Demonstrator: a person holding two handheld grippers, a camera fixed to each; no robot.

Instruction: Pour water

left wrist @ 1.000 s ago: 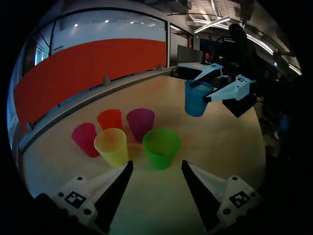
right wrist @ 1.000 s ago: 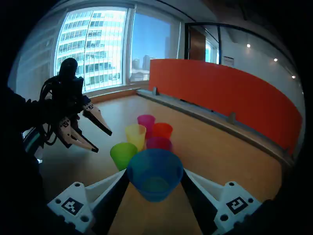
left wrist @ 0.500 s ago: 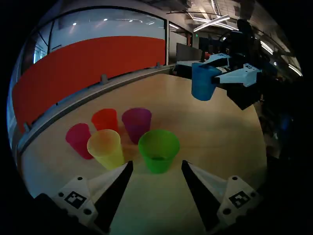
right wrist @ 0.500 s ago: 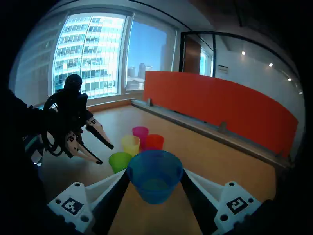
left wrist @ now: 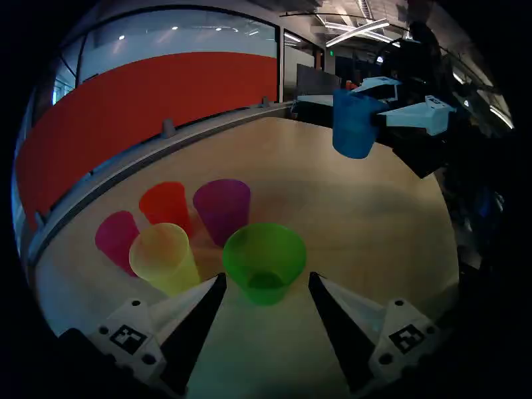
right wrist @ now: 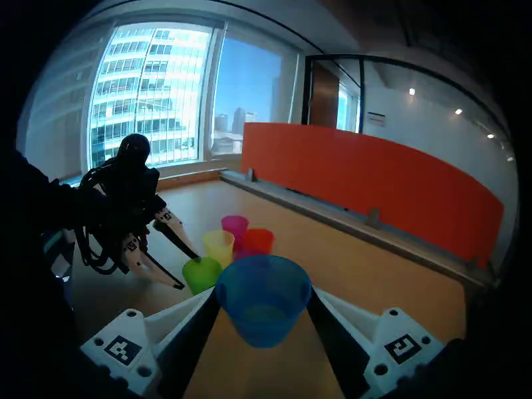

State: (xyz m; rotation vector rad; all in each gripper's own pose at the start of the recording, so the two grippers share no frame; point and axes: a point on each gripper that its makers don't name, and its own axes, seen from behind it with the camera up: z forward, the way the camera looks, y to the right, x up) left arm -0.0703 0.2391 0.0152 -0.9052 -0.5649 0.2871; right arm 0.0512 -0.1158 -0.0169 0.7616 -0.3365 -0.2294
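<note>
Right tool (right wrist: 263,294) is gripping a blue cup (right wrist: 263,316), both fingers pressing on its sides; the cup is riding upright, lifted clear of the wooden surface (right wrist: 346,266). Left tool (left wrist: 266,276) is standing wide open and holding nothing, its fingertips reaching either side of a green cup (left wrist: 265,256). The green cup is fronting a tight cluster: yellow cup (left wrist: 163,256), purple cup (left wrist: 221,207), orange cup (left wrist: 164,203), pink cup (left wrist: 115,236). In the left gripper view, the blue cup is hanging well apart from them.
</note>
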